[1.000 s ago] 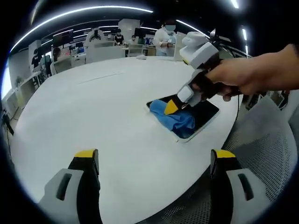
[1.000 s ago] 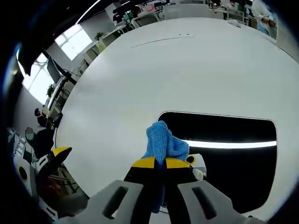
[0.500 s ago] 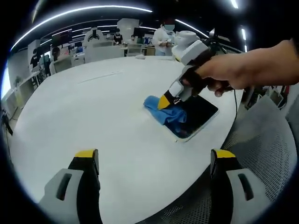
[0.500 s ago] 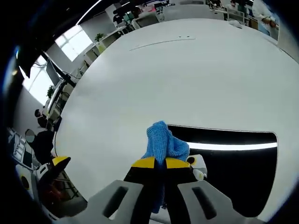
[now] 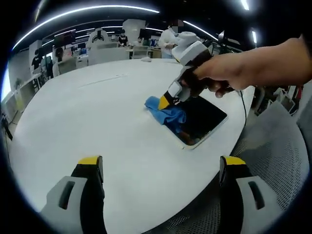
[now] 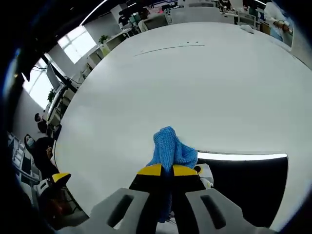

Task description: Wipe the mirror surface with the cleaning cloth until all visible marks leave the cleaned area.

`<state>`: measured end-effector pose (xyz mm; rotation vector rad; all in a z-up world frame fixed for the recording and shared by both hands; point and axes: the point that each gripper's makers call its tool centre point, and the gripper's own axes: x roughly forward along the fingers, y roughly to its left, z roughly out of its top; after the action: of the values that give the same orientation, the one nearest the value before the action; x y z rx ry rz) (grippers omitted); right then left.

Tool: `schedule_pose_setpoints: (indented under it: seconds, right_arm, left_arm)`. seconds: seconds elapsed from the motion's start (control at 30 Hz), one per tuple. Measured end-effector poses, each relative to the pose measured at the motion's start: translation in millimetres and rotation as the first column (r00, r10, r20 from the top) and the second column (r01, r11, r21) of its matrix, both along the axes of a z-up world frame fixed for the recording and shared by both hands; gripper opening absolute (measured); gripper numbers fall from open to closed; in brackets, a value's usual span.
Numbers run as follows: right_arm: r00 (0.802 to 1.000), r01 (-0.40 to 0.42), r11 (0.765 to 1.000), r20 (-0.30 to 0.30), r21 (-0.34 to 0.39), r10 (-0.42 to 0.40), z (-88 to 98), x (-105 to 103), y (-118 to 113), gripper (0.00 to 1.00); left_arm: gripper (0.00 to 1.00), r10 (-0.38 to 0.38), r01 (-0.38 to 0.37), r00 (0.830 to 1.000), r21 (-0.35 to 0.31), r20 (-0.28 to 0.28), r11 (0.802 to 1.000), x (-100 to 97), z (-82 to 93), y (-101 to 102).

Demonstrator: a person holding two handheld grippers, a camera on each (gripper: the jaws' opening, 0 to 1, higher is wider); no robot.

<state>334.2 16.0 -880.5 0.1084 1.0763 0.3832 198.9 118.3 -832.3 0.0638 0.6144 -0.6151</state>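
Note:
A dark rectangular mirror (image 5: 202, 119) lies flat on the white round table (image 5: 97, 117), near its right edge. In the left gripper view a hand holds my right gripper (image 5: 164, 103), shut on a blue cleaning cloth (image 5: 166, 113) that rests on the mirror's far-left corner and spills onto the table. In the right gripper view the cloth (image 6: 170, 148) bunches above my right gripper (image 6: 163, 170), with the mirror (image 6: 243, 180) reflecting a ceiling light to the right. My left gripper (image 5: 161, 163) stands open over the table's near edge, well short of the mirror.
A grey mesh chair (image 5: 273, 161) stands to the right of the table. People and desks (image 5: 122, 41) fill the far background. A thin seam line (image 6: 168, 47) crosses the far tabletop. The left gripper's yellow tip (image 6: 61, 178) appears at the lower left of the right gripper view.
My right gripper has dragged the cloth leftward across the mirror to its far-left corner, uncovering more dark glass. The left gripper has stayed put.

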Motion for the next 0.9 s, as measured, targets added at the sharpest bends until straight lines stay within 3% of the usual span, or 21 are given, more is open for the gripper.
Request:
schedule_pose_setpoints:
  seconds: [0.33,0.47,0.9]
  right_arm:
    - [0.999,-0.043,0.999,0.014,-0.022,0.044,0.5,2,1,0.01]
    - [1.000,-0.029,1.000,-0.009,-0.004,0.029,0.1,4,-3,0.01]
    - [0.997,-0.066,0.996,0.033,-0.053,0.068,3.0,0,-15,0.01]
  left_arm:
    - [0.99,0.002,-0.002,1.000,-0.005,0.000,1.000,0.4,-0.3,0]
    - [0.99,0.002,-0.002,1.000,-0.005,0.001,1.000,0.5,-0.1,0]
    - [0.99,0.000,0.000,1.000,-0.007,-0.002,1.000,-0.4,0.2,-1]
